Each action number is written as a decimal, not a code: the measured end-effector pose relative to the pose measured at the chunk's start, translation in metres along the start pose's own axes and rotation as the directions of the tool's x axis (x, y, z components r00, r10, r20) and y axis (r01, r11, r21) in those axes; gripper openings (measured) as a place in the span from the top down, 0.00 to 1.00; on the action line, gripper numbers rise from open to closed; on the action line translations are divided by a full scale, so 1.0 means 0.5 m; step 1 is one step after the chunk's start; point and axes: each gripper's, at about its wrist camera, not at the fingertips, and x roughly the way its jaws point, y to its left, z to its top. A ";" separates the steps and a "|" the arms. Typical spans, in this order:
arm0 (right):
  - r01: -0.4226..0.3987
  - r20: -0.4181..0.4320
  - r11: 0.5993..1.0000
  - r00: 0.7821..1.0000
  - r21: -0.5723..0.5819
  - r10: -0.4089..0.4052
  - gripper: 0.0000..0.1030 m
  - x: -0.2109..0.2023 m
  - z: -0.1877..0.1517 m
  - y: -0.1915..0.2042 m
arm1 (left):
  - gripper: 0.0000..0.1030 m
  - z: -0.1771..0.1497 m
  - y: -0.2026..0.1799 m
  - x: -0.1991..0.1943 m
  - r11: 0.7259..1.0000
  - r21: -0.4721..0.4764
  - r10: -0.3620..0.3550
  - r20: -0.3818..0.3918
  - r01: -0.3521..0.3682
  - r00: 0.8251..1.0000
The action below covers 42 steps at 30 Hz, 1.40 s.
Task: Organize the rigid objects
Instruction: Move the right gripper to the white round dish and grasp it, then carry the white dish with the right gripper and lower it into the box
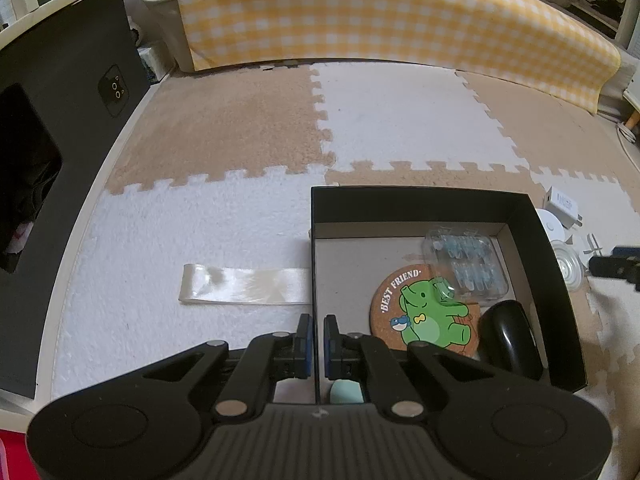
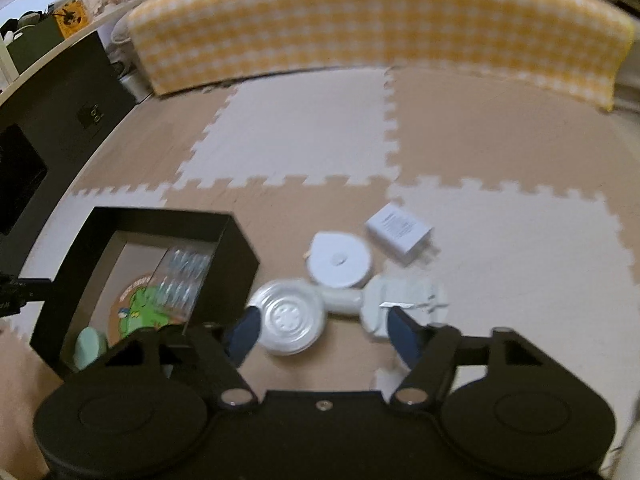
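A black open box sits on the foam floor mat. In it lie a cork coaster with a green elephant, a clear case of small blue pieces, a black mouse and a mint object. My left gripper is shut on the box's thin left wall. Right of the box, my right gripper stands with its jaws wide apart over a white piece with a round ribbed disc. Its left fingertip is at the disc's edge; the blur hides any contact.
A white round puck and a white plug adapter lie just beyond the ribbed piece. A clear plastic strip lies left of the box. A black panel stands at the left. A yellow checked cover drapes furniture at the back.
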 end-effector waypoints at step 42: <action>-0.112 0.169 0.994 0.979 -0.011 0.113 0.48 -0.042 0.043 0.048 | 0.90 -0.001 0.001 0.001 1.000 -0.001 -0.006 0.000 0.006 1.000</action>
